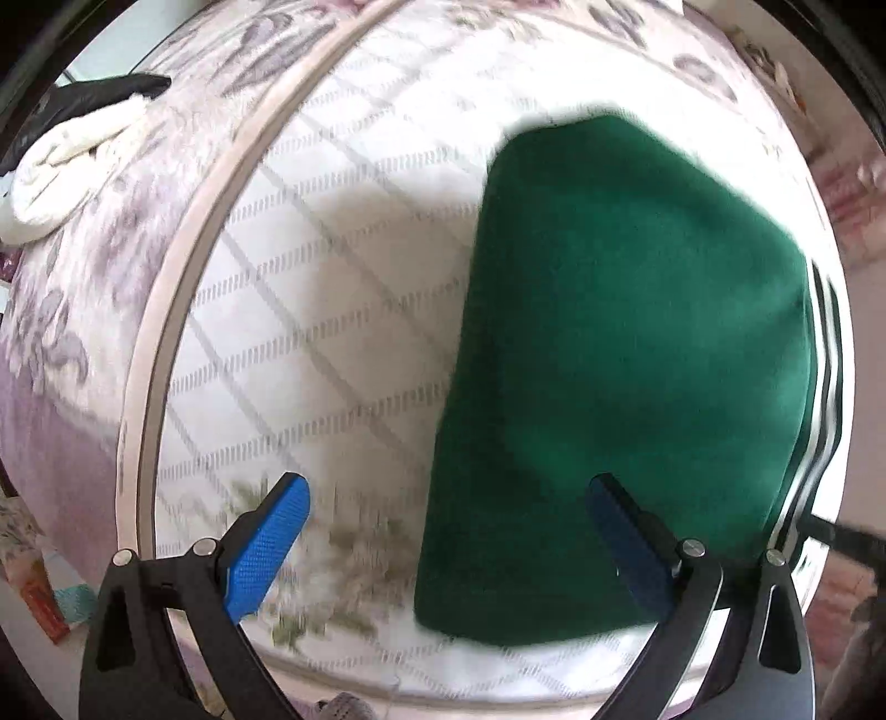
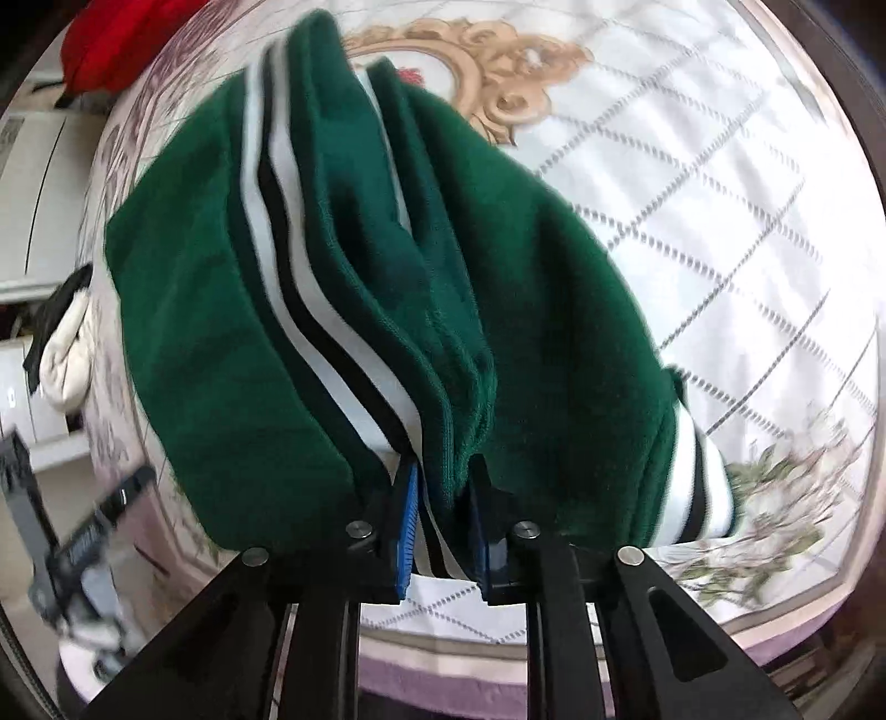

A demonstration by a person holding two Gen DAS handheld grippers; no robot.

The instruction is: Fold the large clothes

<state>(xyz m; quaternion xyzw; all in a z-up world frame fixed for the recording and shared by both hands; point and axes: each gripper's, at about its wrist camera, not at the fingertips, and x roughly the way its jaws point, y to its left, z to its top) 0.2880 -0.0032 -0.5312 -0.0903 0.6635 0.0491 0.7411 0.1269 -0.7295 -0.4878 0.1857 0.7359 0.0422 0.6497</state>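
Observation:
A dark green garment (image 1: 620, 354) with white and black stripes lies folded on the white quilted bed cover (image 1: 332, 288). My left gripper (image 1: 448, 498) is open and empty, hovering over the garment's left edge. My right gripper (image 2: 443, 487) is shut on a bunched edge of the green garment (image 2: 343, 288), where several folded layers and the striped band meet. It holds that edge slightly raised. The left gripper shows blurred at the lower left of the right wrist view (image 2: 77, 543).
A cream and black garment (image 1: 72, 160) lies at the bed's far left; it also shows in the right wrist view (image 2: 66, 354). A red item (image 2: 116, 39) sits at the far corner. The bed's purple side (image 2: 443, 681) drops off below my right gripper.

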